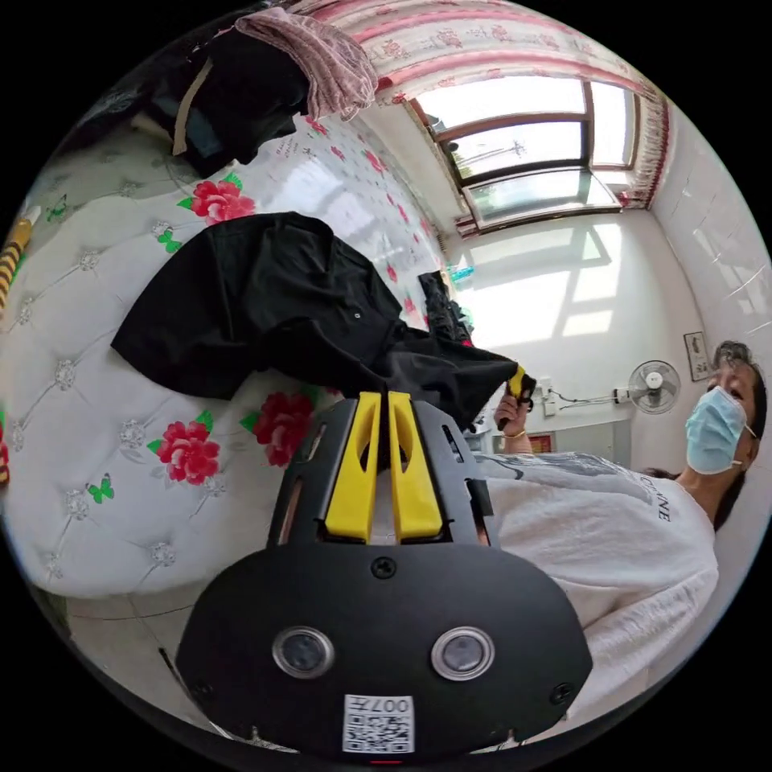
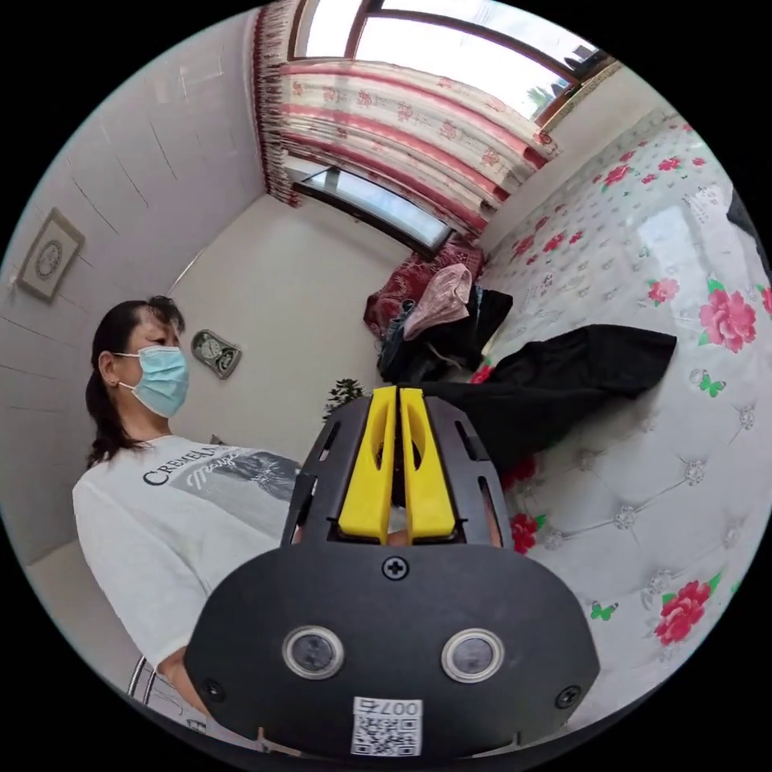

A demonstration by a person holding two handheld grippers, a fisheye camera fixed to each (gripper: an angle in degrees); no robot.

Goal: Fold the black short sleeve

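Left gripper (image 1: 384, 396) first: my two yellow jaws are pressed nearly together, and black cloth sits pinched at their tips. That cloth is the shirt (image 1: 265, 301), and from the left gripper view most of it lies crumpled on the bed (image 1: 88, 450), on the white tufted cover with red flowers, while one edge lifts off toward me. Past my jaws that raised edge runs on to the right gripper (image 1: 519, 384), seen small and yellow out there in the person's hand (image 1: 508, 414), with cloth at its tips too.

Switching to the right gripper view: the right gripper (image 2: 399, 392) has its jaws all but closed, a thin gap between them, and dark fabric shows in that gap. The shirt (image 2: 563, 374) stretches away from the tips across the bed (image 2: 643, 515), one end lying flat on the cover. Beyond it a pile (image 2: 438, 318) of dark and pink clothes sits at the far end of the bed, under the striped curtain (image 2: 386, 121). In the left gripper view the pile (image 1: 265, 80) is at the top, well apart from the shirt. The person (image 2: 169, 515) stands beside the bed in a white top
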